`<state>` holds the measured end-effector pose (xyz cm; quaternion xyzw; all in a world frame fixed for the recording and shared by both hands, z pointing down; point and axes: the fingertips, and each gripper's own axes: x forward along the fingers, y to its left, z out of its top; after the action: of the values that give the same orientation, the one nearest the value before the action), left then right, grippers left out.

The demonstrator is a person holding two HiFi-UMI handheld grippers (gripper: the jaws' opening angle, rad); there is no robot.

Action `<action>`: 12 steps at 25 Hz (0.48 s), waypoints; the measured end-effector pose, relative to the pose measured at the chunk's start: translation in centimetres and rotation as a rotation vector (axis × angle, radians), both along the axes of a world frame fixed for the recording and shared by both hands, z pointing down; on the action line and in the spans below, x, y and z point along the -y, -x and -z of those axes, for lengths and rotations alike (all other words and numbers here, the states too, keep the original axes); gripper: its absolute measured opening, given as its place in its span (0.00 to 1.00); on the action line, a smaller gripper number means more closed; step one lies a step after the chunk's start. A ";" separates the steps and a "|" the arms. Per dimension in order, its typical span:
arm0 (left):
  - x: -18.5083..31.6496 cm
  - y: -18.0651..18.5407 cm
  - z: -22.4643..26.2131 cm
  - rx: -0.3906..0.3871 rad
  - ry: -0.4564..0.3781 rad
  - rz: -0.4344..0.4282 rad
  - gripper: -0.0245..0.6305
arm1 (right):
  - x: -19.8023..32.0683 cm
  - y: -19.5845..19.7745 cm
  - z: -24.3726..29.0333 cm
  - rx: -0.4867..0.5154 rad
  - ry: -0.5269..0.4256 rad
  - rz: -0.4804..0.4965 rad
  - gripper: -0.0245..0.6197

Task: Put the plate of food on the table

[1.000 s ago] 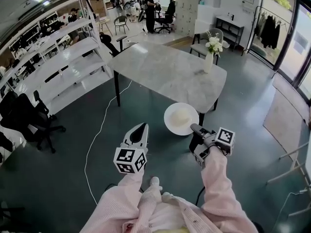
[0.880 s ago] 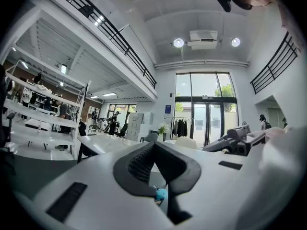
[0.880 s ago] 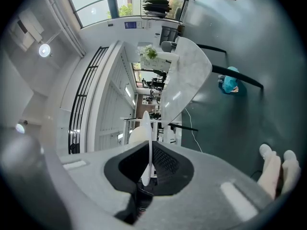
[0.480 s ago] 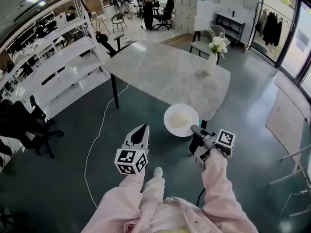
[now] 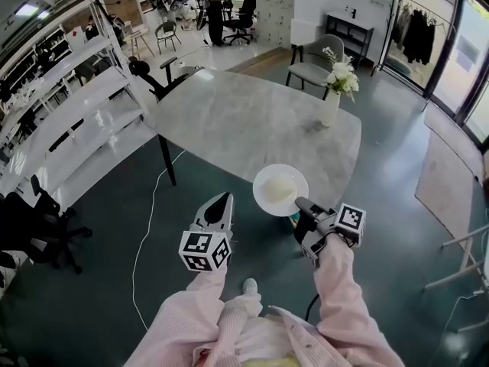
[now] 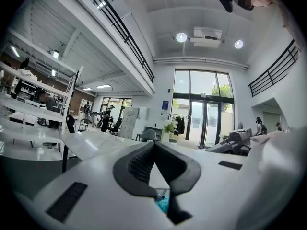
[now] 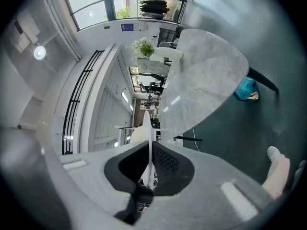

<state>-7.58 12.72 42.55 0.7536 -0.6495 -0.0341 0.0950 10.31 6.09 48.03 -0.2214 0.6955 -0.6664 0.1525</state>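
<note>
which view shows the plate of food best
The head view: it shows the whole plate from above, with the pale food on it and the right tool gripping its rim. The right gripper view shows the plate only edge-on between its jaws. The left gripper view does not clearly show it.

Both pink-sleeved arms (image 5: 337, 281) reach forward, side by side. The left white two-jaw gripper (image 5: 222, 199) points ahead, jaws pressed together, empty. The right white two-jaw gripper (image 5: 301, 203) pinches the round white plate (image 5: 261, 198) by its rim.

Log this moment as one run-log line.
right tool: shut on plate rim | left tool: shut, empty | plate: food on it, over near edge of table
</note>
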 end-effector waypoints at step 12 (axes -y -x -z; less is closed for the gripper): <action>7.0 2.5 -0.6 -0.009 -0.019 -0.035 0.04 | 6.2 2.9 -1.3 0.022 -0.001 -0.017 0.06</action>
<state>-10.11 5.76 43.12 0.7655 -0.6355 -0.0419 0.0913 7.46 -0.09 49.35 -0.2198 0.6921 -0.6671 0.1660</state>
